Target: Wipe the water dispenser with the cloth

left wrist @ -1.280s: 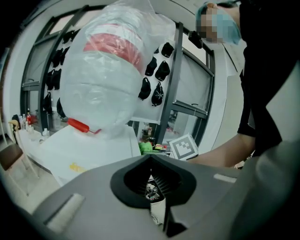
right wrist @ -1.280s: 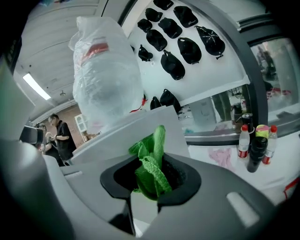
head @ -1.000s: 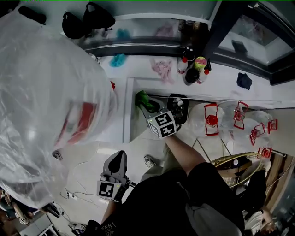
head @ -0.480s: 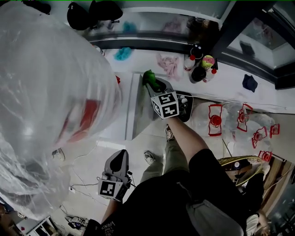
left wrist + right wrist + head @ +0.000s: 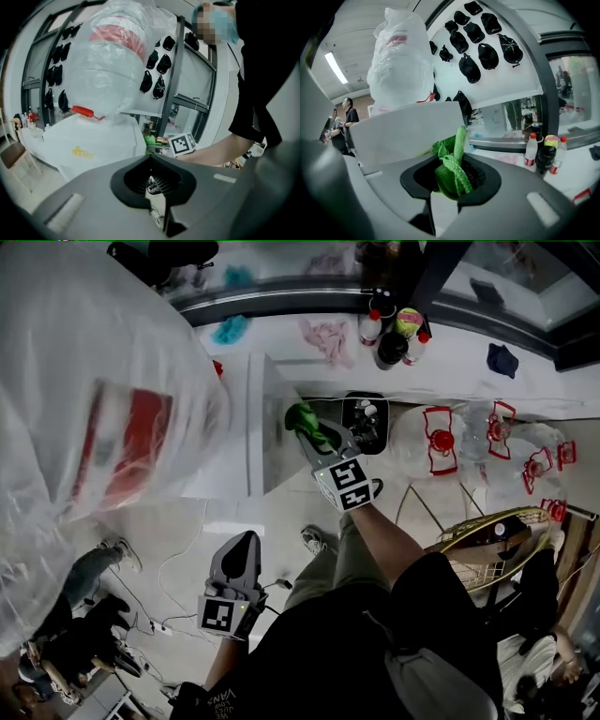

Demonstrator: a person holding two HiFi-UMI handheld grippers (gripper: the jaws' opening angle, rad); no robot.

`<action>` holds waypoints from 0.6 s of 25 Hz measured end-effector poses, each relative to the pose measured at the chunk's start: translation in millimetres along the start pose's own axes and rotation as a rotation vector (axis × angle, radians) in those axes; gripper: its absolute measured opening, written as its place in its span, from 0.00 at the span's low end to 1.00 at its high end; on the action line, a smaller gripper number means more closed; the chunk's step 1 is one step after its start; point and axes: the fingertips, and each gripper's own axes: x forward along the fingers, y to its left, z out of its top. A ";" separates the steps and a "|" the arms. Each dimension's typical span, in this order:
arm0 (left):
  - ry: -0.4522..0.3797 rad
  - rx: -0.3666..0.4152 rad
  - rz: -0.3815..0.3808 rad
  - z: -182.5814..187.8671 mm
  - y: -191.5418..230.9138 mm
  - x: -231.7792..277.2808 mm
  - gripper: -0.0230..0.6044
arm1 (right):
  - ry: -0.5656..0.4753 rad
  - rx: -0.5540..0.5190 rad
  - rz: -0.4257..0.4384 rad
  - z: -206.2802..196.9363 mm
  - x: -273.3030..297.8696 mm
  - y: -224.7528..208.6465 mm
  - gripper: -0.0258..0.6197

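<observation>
The right tongs (image 5: 317, 432) stay clamped on the green cloth (image 5: 305, 418), which I hold against the right face of the water dispenser (image 5: 264, 427). Over the last second the cloth appears to have slid from the face's far edge toward me, though the head camera also shifted. I judge a wiping stroke is under way. The left tongs (image 5: 242, 559) hang low on the near side, together and empty.

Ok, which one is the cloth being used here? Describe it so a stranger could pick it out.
Find the white dispenser under the big plastic-wrapped bottle. At its side, bunched in the right claw, is the cloth. It is bright green mesh, unlike the teal rag and pink rag lying loose on the ledge behind.
</observation>
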 end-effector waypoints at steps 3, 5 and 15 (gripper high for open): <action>0.002 0.024 -0.026 -11.2 -0.5 -1.7 0.04 | 0.000 0.032 0.022 -30.8 -28.2 31.9 0.21; 0.009 0.042 -0.046 -18.7 -1.2 -1.6 0.04 | -0.008 0.049 0.039 -43.5 -41.8 53.8 0.21; 0.017 0.043 -0.075 -30.2 -12.7 0.9 0.04 | 0.029 0.099 0.130 -81.4 -49.1 94.2 0.21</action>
